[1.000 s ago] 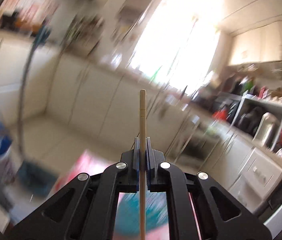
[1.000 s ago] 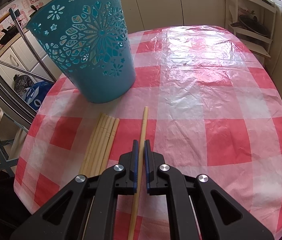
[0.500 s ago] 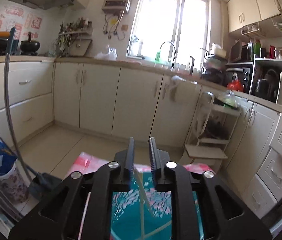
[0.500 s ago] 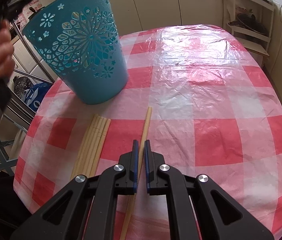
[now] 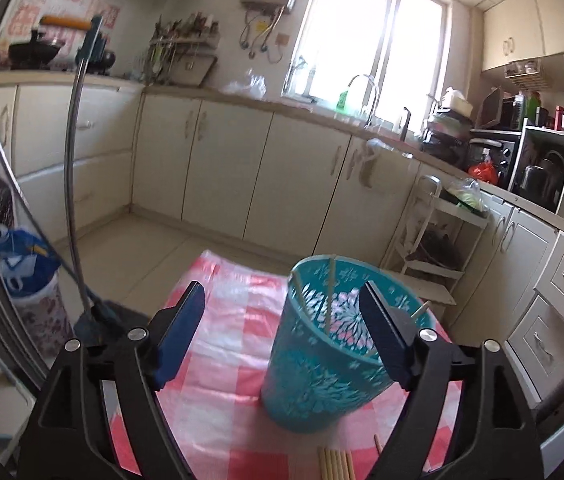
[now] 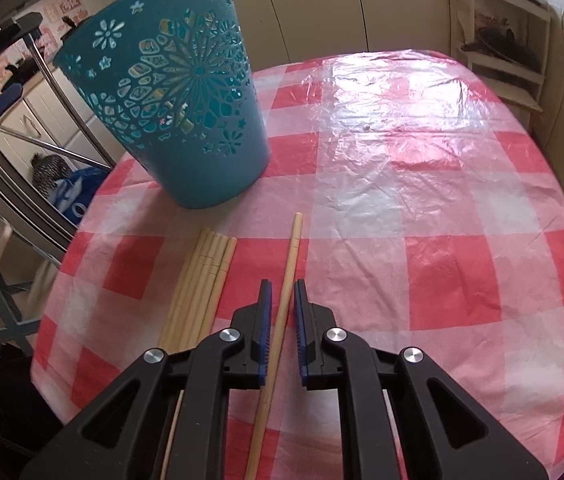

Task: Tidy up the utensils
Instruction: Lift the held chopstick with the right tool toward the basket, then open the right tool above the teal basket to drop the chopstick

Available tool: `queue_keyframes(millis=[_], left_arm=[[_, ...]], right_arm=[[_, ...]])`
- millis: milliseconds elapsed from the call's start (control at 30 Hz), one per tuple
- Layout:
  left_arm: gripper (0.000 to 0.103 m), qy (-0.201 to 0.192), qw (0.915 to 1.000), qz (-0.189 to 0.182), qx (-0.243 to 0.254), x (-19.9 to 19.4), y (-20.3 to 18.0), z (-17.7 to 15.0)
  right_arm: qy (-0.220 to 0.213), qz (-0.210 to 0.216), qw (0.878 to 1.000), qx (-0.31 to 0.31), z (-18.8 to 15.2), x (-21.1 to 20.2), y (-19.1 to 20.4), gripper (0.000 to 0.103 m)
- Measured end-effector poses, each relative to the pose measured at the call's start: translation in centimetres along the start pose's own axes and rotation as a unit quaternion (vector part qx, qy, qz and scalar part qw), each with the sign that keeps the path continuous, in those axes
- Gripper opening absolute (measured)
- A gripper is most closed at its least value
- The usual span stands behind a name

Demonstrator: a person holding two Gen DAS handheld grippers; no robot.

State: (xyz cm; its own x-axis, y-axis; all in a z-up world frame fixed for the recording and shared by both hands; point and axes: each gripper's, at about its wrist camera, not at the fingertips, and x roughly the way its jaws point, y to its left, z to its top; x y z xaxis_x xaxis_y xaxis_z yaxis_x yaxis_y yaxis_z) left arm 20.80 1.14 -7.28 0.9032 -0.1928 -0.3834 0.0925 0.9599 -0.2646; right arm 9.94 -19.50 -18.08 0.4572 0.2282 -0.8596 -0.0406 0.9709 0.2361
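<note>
My left jaws (image 5: 282, 336) are wide and empty now. The stick they held a second ago has dropped into the bin (image 5: 330, 344) on the tabletop (image 6: 422, 208). My right jaws (image 6: 281, 322) are narrow around the next stick (image 6: 288, 264), not squeezing yet.

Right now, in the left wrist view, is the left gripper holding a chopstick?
No: the left gripper is wide open with nothing between its fingers, and chopsticks already stand inside the teal basket.

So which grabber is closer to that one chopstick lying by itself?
Right. The right gripper straddles the lone chopstick; the left gripper hangs open above the basket.
</note>
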Motion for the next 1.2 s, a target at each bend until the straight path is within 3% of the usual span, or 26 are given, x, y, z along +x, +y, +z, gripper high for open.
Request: queue_keyframes(millis=[200,300,467,567,667,767,933,1033,1133,1200], left_arm=[[0.076,-0.003,0.9999,0.015,0.004,0.0,0.9,0.0],[0.079,-0.006,0.9997,0.021,0.006,0.0,0.6,0.0],[0.083,-0.013,0.9993,0.027,0.022,-0.4,-0.4,0.3],[0.086,-0.022,0.9988,0.029,0.032,-0.8,-0.8,0.2],[0.087,-0.04,0.9981,0.034,0.031,-1.5,-0.9,0.3],[0.088,-0.069,0.9964,0.045,0.02,-2.6,-0.9,0.6],[0.089,-0.102,0.9932,0.054,-0.015,-3.8,-0.5,0.9],[0.089,-0.126,0.9895,0.066,-0.026,-4.4,-0.3,0.9],[0.09,-0.149,0.9855,0.075,-0.034,-5.0,-0.2,1.1],[0.091,-0.155,0.9842,0.077,-0.036,-5.1,-0.1,1.3]], right_arm=[[-0.001,-0.028,0.999,-0.019,0.5,0.4,0.6,0.012],[0.007,-0.056,0.996,-0.067,0.5,0.6,1.8,0.007],[0.008,-0.045,0.998,-0.05,0.7,0.1,0.9,0.006],[-0.039,-0.013,0.999,-0.001,1.3,-1.5,-0.8,0.006],[-0.122,0.052,0.989,0.059,2.3,-4.4,-2.1,0.006],[-0.208,0.129,0.961,0.129,3.7,-7.1,-3.3,0.006],[-0.331,0.232,0.888,0.218,7.9,-10.1,-4.3,0.006],[-0.378,0.262,0.852,0.252,10.5,-10.3,-4.0,0.006],[-0.417,0.274,0.823,0.274,12.7,-9.9,-3.3,0.006],[-0.428,0.269,0.817,0.276,13.9,-9.6,-2.8,0.006]])
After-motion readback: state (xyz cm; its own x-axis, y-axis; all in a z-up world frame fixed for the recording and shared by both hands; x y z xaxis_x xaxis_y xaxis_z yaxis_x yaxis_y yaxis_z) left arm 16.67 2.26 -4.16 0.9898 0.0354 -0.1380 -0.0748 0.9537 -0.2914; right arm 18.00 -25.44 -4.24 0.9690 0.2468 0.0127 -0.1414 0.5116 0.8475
